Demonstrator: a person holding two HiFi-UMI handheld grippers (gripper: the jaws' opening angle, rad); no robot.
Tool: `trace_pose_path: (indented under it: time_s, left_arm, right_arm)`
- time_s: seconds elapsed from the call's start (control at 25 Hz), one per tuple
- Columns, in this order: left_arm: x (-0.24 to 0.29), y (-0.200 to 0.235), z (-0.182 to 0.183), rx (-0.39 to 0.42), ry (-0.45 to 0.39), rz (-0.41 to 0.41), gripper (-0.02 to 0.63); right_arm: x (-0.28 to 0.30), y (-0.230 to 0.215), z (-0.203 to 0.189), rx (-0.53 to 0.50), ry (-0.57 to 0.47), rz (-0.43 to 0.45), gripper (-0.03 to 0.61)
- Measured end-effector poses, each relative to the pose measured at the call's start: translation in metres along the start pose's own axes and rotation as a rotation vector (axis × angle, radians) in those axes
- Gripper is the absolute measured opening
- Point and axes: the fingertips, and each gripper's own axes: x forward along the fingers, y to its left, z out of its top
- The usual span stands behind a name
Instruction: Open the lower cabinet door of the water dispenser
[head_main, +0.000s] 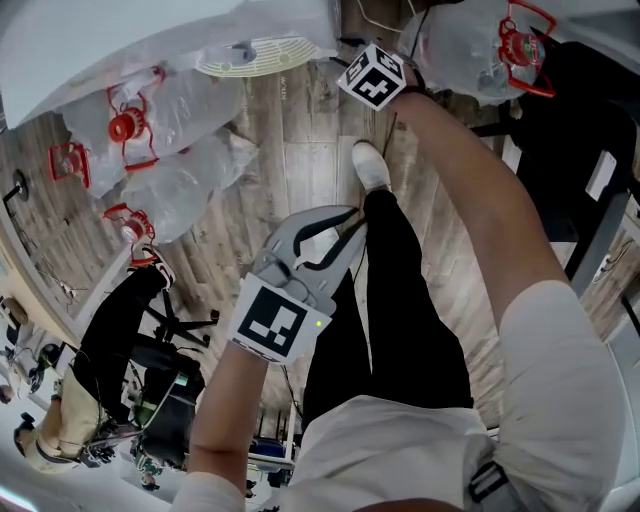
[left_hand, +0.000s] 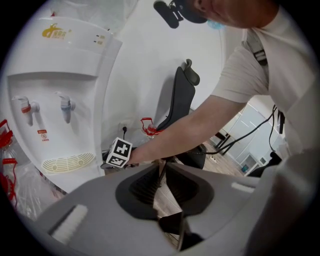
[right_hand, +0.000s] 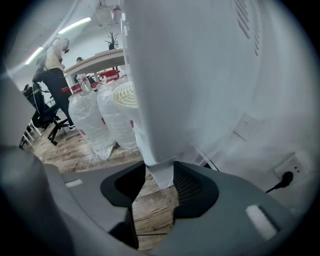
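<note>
Left gripper (left_hand: 162, 167): jaws pressed together on nothing, held back at the centre of the head view.
Right gripper (right_hand: 162, 176): jaws pinched on the lower edge of the white door (right_hand: 159, 150), at the foot of the dispenser (left_hand: 60, 65).
Progress: grip looks made; the pull seems still to do. I cannot tell how far the door stands open.
Edges: only a thin strip of panel sits between the pads, so it may slip.
Room: bare floor (right_hand: 150, 220) under the jaws; bagged bottles (right_hand: 100, 125) crowd the left of the frame; socket (right_hand: 287, 180) at lower right.
</note>
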Motion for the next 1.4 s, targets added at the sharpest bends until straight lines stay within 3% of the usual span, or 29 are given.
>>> trace_pose_path:
  time_s: [0.52,1.0,1.08,1.12,1.28,1.4]
  left_arm:
    - [-0.039,-0.006,-0.015,-0.034,-0.069,0.066,0.077]
    - [-0.101,-0.008,-0.042,-0.080,-0.135,0.134,0.077]
    - [-0.095,-0.012,-0.072,-0.079,-0.128,0.149,0.077]
    - [-0.082,-0.017,-0.105,-0.074,-0.111,0.154,0.077]
    - [-0.012,-0.043,-0.278,-0.021,-0.012,0.168,0.077]
    - [-0.014,-0.047,-0.310,-0.030,-0.012,0.188,0.077]
  right_arm:
    - [-0.009,0.063,-0.021,0.052,0.043,0.018,0.172]
    - [-0.014,0.118,-0.015,0.101,0.090,-0.007,0.161]
    - [-0.002,0.140,-0.036,0.136,0.083,-0.008,0.161]
    - [0.015,0.161,-0.065,0.172,0.072,-0.004,0.161]
    - [0.109,0.269,-0.214,0.320,0.018,0.026,0.161]
    - [0.125,0.296,-0.230,0.330,0.017,0.037,0.160]
